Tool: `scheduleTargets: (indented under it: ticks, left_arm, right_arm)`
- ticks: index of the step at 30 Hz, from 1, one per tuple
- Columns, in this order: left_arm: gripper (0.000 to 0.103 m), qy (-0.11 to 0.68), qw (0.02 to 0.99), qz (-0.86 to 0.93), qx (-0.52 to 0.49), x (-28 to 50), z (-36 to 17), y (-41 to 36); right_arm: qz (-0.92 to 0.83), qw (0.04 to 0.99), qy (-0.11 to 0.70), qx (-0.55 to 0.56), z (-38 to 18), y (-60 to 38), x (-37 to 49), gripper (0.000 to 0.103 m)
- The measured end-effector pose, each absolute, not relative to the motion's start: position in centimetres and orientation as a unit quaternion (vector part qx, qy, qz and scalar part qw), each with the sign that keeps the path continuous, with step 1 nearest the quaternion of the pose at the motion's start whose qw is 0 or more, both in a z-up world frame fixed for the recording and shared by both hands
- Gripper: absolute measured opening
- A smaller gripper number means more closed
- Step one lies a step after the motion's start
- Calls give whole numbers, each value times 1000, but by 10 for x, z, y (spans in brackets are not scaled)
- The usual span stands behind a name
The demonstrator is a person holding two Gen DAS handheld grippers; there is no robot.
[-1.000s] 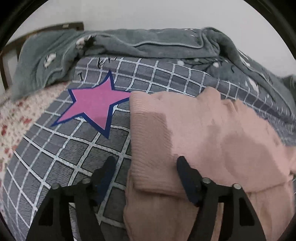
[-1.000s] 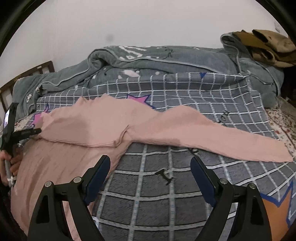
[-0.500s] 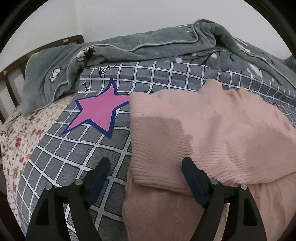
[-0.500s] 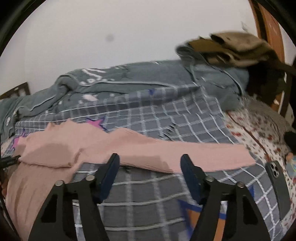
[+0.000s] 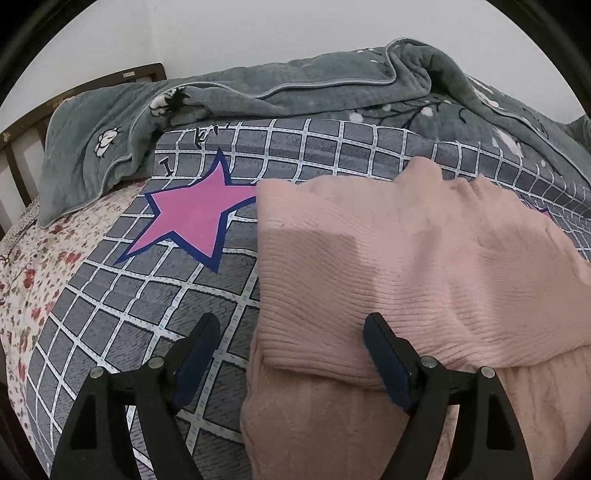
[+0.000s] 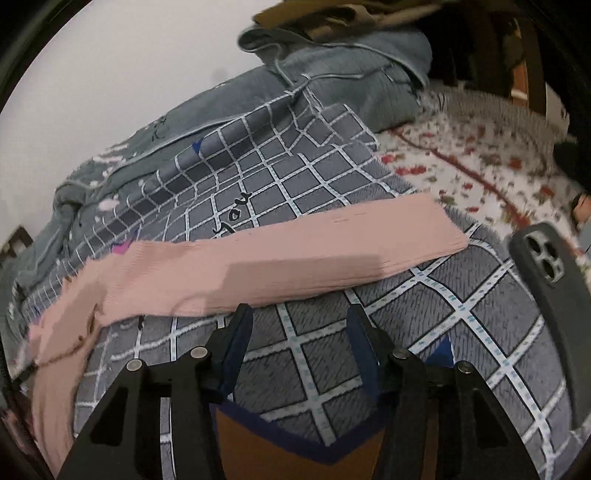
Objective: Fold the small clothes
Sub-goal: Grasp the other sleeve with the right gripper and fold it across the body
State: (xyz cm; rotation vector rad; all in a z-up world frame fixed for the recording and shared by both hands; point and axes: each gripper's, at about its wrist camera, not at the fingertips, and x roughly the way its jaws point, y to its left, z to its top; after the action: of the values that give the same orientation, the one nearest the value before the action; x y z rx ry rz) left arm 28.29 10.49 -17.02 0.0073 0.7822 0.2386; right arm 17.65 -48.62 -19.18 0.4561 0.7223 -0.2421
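Dark phone (image 6: 546, 273), right view only

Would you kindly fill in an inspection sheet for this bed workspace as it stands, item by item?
Surface: grey checked bedcover with a pink star, lying over a floral sheet.
Job's things: pink knit sweater, one side already folded over; its other sleeve lies stretched out flat.
Clutter: phone in a dark case on the bedcover; brown clothes piled at the far corner.
Grippers: left gripper open, one finger over the sweater's folded edge; right gripper has just been closing, nothing between its jaws, just short of the sleeve.
Cables: nothing seen.
Surroundings: bunched grey blanket, wooden bed frame, white wall.
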Motion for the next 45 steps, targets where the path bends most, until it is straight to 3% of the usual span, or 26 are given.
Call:
scheduleTargets:
  ticks: [27,30,32,35,45]
  left_arm:
    - [82,383,917,107,-22,282,-170,112]
    - [82,383,917,108,-21,282,-170,112]
    - [82,382,917,109,-18,282,-170,111]
    - [82,382,918,109,-16,282,-170,111]
    - [82,383,918,101,-26,283,-171,113]
  right_arm:
    - [-141,885,344,280,-199,-503,197,51]
    - [-161,883,337,283,-199,-507,199,44]
    - [-188,881,335,276,-199,-508,200,23]
    - [-198,881,332,272,-199,-509,202,7]
    - [-251,926,253,122,-139,-440,196,6]
